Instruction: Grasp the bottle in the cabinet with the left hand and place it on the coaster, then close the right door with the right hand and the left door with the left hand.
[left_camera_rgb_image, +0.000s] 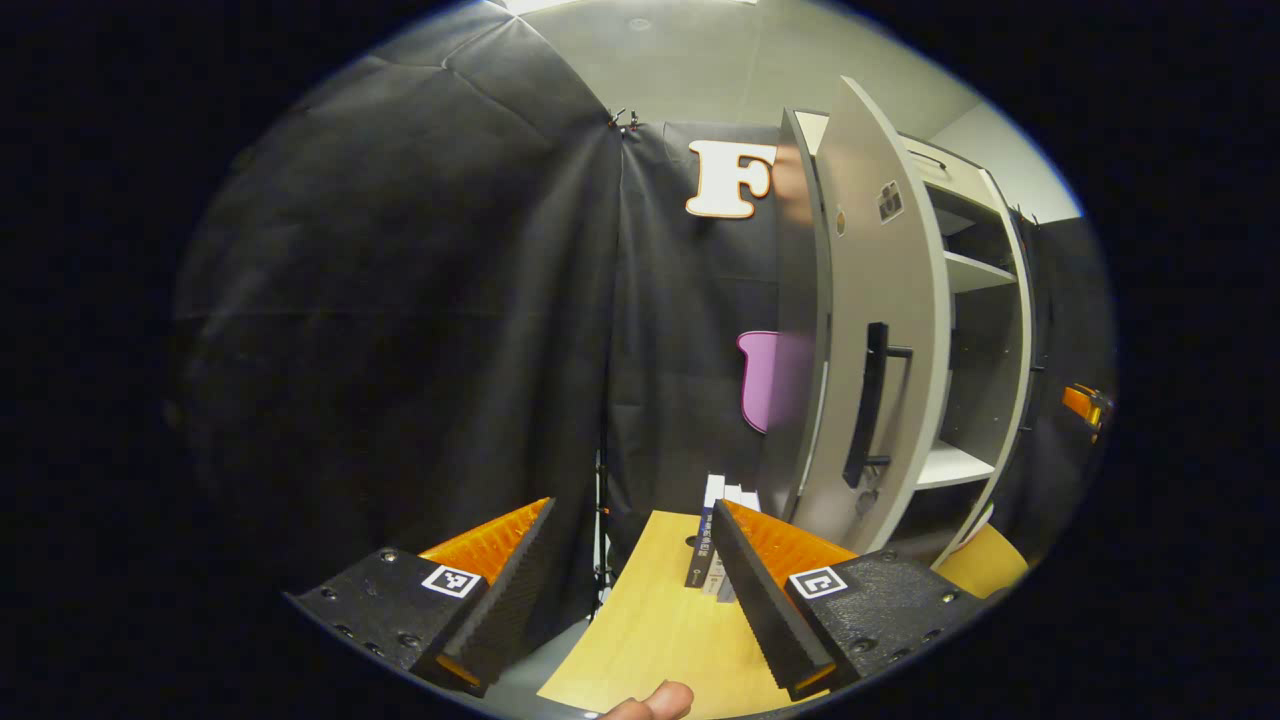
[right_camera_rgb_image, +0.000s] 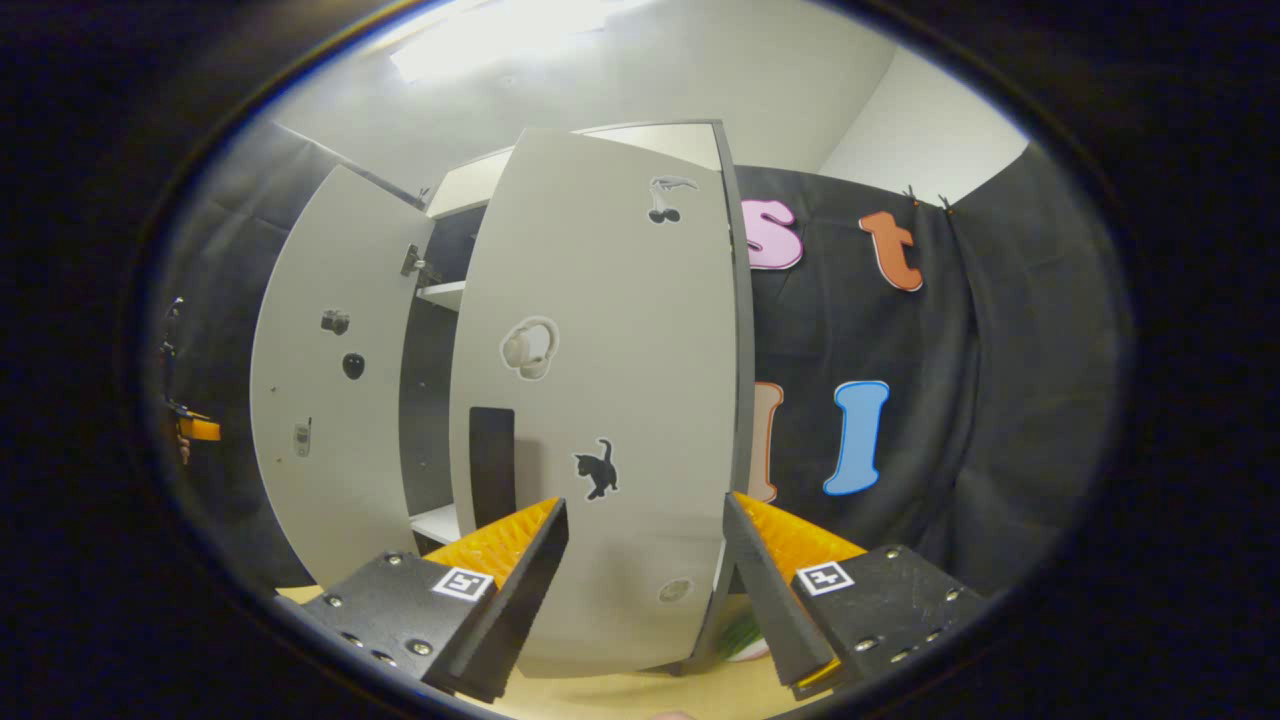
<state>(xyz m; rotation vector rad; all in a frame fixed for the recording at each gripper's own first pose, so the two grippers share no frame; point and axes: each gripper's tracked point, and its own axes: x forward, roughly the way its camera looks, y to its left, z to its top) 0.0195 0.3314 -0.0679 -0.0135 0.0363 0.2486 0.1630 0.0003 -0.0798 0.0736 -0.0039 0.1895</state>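
The grey cabinet (left_camera_rgb_image: 975, 300) stands on a wooden table (left_camera_rgb_image: 660, 630), with bare shelves showing between its doors. In the left gripper view the left door (left_camera_rgb_image: 880, 300) hangs partly open, its black handle (left_camera_rgb_image: 873, 400) facing me. My left gripper (left_camera_rgb_image: 632, 510) is open and holds nothing, low and to the left of that door. In the right gripper view the right door (right_camera_rgb_image: 620, 380) stands partly open, close ahead, its black handle (right_camera_rgb_image: 492, 450) near its left edge. My right gripper (right_camera_rgb_image: 645, 505) is open right in front of that door's lower half. The left door (right_camera_rgb_image: 330, 380) swings out further left.
Some flat white and dark items (left_camera_rgb_image: 715, 530) stand at the table's back edge by the cabinet's foot. A thumb (left_camera_rgb_image: 655, 700) shows at the bottom. A green and white thing (right_camera_rgb_image: 745, 635) lies low behind the right door's edge; I cannot tell what it is. Black cloth walls surround the booth.
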